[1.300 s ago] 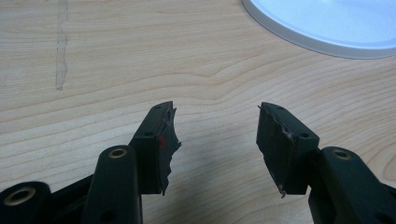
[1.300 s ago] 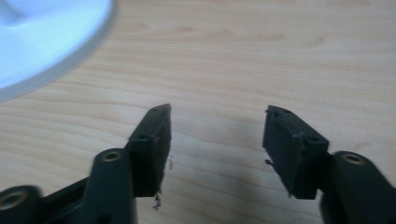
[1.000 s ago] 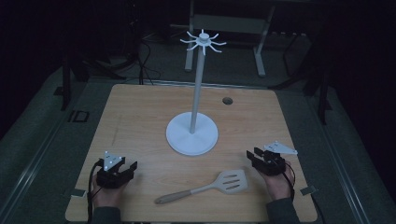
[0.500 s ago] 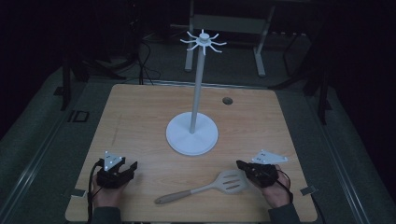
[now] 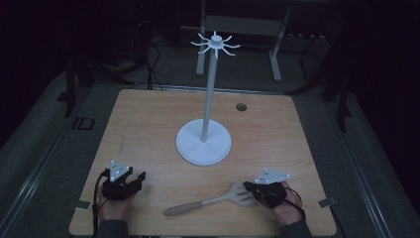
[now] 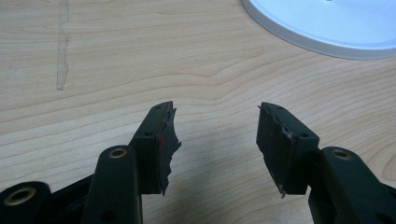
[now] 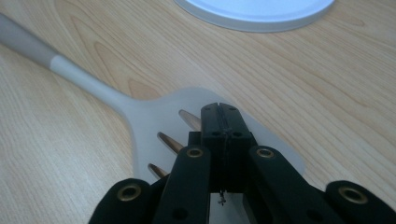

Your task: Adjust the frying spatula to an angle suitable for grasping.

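Slotted spatula [image 5: 218, 201] lies flat on the counter [image 5: 148, 129], near edge, right of centre, handle pointing toward the left hand-held gripper [image 5: 130, 181]. Right hand-held gripper [image 7: 219, 112] sits over the blade with its jaws pressed together; whether they pinch the blade edge or just rest on top, cannot tell. For a clean pick-up (likely the step in hand): get one jaw under the thin blade, clamp firmly, lift level. Left hand-held gripper is spread wide, empty, well apart from the spatula. White hook stand [image 5: 203, 144] stands mid-counter behind.
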A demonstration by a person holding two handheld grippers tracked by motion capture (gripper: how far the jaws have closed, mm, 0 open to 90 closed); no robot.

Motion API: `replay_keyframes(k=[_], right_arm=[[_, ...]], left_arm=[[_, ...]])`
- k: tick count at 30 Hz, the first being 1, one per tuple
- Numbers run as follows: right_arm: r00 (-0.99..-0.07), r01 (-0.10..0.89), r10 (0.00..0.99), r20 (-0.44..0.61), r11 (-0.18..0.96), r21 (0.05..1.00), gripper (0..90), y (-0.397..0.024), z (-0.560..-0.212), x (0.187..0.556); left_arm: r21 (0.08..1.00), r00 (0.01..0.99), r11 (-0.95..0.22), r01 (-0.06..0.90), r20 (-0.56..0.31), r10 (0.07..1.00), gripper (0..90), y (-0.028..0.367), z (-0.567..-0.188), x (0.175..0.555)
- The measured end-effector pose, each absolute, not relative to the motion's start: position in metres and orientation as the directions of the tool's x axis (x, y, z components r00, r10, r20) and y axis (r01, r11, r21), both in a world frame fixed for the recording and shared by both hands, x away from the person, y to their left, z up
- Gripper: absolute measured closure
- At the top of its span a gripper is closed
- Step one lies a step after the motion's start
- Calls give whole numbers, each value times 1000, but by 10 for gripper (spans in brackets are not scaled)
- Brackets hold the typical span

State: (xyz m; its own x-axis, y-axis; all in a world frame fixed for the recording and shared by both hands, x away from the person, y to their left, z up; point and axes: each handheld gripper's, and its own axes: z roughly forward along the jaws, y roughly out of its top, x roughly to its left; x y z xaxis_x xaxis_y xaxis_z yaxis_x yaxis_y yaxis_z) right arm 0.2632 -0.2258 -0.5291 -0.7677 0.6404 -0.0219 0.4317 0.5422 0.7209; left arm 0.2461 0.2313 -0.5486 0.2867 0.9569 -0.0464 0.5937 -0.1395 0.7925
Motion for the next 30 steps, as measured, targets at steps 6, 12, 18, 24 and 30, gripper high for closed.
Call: replay_keyframes(k=[6, 12, 18, 24, 30], right_arm=[[-764, 445, 645, -18, 547, 709, 900, -228, -531, 260], [-757, 464, 653, -13, 551, 693, 900, -230, -536, 254], [-756, 474, 654, 3, 545, 692, 900, -232, -538, 246], [-764, 473, 645, 9, 550, 688, 900, -231, -540, 234], [-771, 476, 637, 3, 572, 668, 900, -229, -544, 228]], left_arm=[[793, 287, -140, 593, -46, 957, 471, 231, -549, 246], [793, 286, -138, 593, -47, 957, 471, 232, -549, 246], [793, 286, -139, 594, -47, 957, 471, 231, -549, 246], [792, 287, -139, 595, -48, 957, 471, 231, -549, 246], [792, 287, -138, 595, -49, 957, 471, 231, -549, 246]])
